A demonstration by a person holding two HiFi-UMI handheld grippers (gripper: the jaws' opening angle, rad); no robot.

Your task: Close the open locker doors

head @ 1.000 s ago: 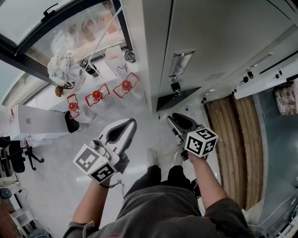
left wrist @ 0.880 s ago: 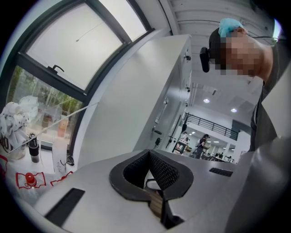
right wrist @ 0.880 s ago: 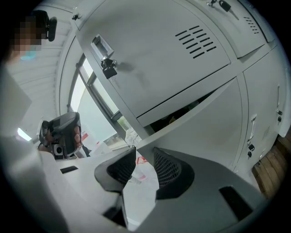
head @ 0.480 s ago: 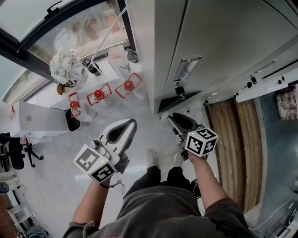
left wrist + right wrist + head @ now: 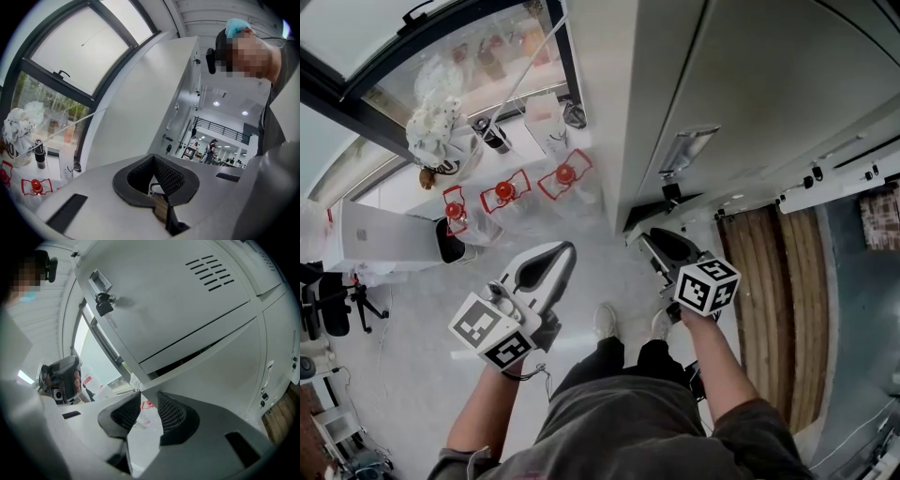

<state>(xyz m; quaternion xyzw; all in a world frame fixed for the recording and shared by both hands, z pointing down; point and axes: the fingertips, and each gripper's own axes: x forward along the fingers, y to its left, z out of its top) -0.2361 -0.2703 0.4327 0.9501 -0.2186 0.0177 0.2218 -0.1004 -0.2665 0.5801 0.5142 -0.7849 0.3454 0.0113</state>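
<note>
Grey lockers [image 5: 750, 84] fill the upper right of the head view. One locker door [image 5: 164, 301], with vent slots and a key hanging in its lock [image 5: 104, 304], stands ajar above my right gripper [image 5: 149, 409], with a dark gap [image 5: 187, 359] under its lower edge. In the head view that door's handle [image 5: 686, 150] sits above a dark opening [image 5: 661, 214]. My right gripper [image 5: 649, 242] points at it, apart from it; its jaws have just been closing, with nothing between them. My left gripper [image 5: 562, 251] is held further left, pads together and empty [image 5: 153, 161].
A window [image 5: 441, 56] with red-framed items [image 5: 506, 192] on the sill below it lies to the left. A white box [image 5: 384, 244] stands at far left. A wooden floor strip [image 5: 769, 291] runs along the lockers' base. The person's shoes [image 5: 605, 321] are below the grippers.
The lockers and window have slid a little right and down in the head view. Both grippers keep their places.
</note>
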